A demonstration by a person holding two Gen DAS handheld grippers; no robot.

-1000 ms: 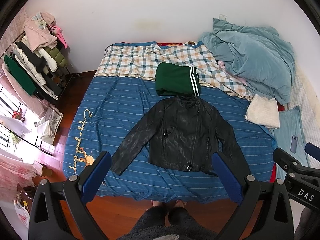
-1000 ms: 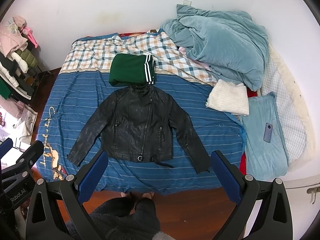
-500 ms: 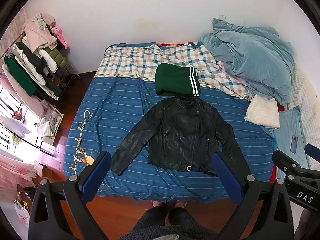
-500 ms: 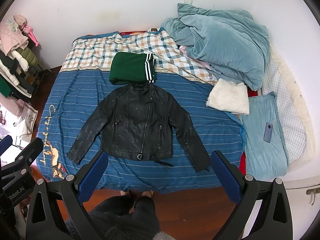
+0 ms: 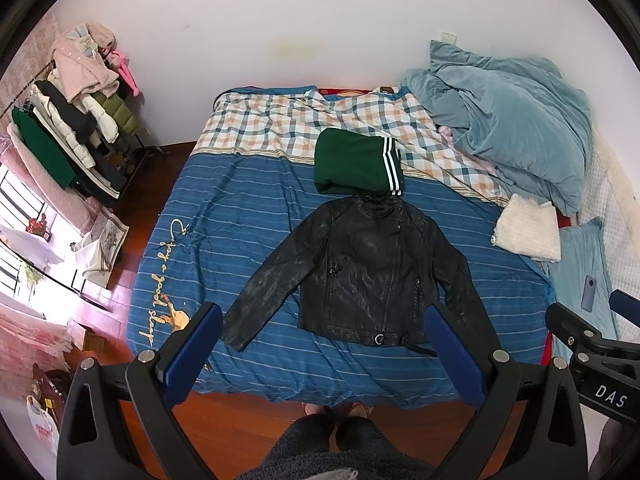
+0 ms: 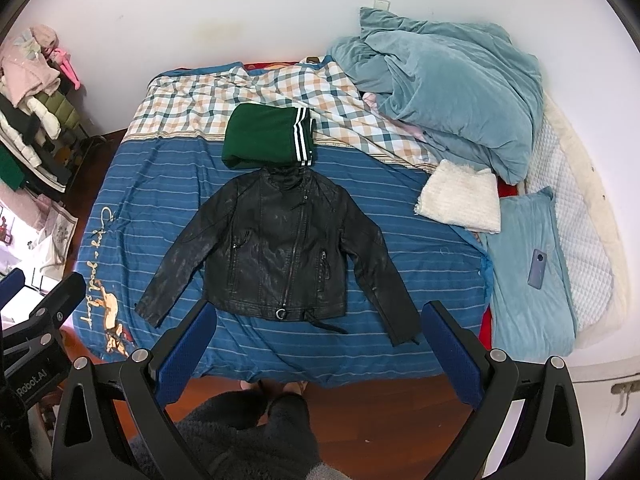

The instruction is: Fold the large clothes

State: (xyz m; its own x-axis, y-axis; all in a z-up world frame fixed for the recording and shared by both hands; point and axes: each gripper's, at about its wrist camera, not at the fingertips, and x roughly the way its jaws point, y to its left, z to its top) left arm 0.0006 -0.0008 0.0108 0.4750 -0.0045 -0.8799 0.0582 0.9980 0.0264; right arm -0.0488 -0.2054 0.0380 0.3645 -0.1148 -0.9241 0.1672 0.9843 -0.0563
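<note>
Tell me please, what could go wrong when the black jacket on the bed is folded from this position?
1. The black jacket has its collar touching the folded green garment; lifting the jacket may disturb that finished fold.
2. Its loose belt strap trails past the hem and may hang out of the fold.
3. Both claws, left and right, are open and above the bed edge; the stiff-looking sleeves may spring back.

A home bedroom: bed (image 5: 248,216), rumpled duvet (image 5: 516,120), loaded clothes rack (image 5: 68,128).
</note>
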